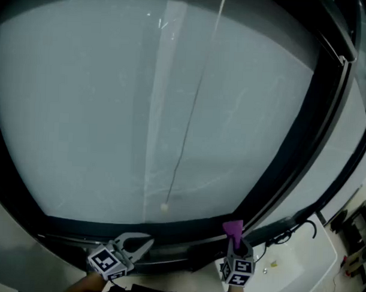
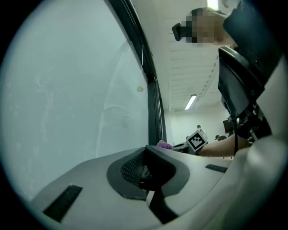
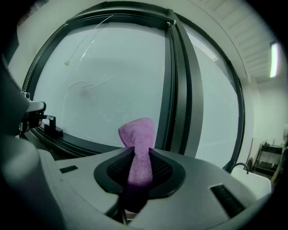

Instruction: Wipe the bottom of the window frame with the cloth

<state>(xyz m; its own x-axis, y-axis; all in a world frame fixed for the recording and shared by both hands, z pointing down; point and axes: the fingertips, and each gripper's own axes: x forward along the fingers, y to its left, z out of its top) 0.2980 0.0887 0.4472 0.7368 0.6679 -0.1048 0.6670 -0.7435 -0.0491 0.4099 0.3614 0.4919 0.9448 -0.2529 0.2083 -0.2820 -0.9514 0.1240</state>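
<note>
- Clamped in the right claw [image 1: 234,235]: the purple cloth [image 1: 233,226], pinched mid-length between the jaws, with a rounded tuft poking past the tips.
- Held low at the bottom of the window frame [image 1: 168,227], near the foot of the dark upright [image 1: 290,152]; touching the frame or just short of it, hard to tell.
- Over on the left, the left claw [image 1: 148,241], jaws closed together on nothing, low beside the same frame bottom and well apart from the purple cloth.
- Behind the frame, pale glass [image 1: 100,109], with a thin cord [image 1: 190,113] hanging down to a small bead [image 1: 164,206].
- At lower right, a white sill [image 1: 305,260] with a black cable [image 1: 291,231] lying across it.
</note>
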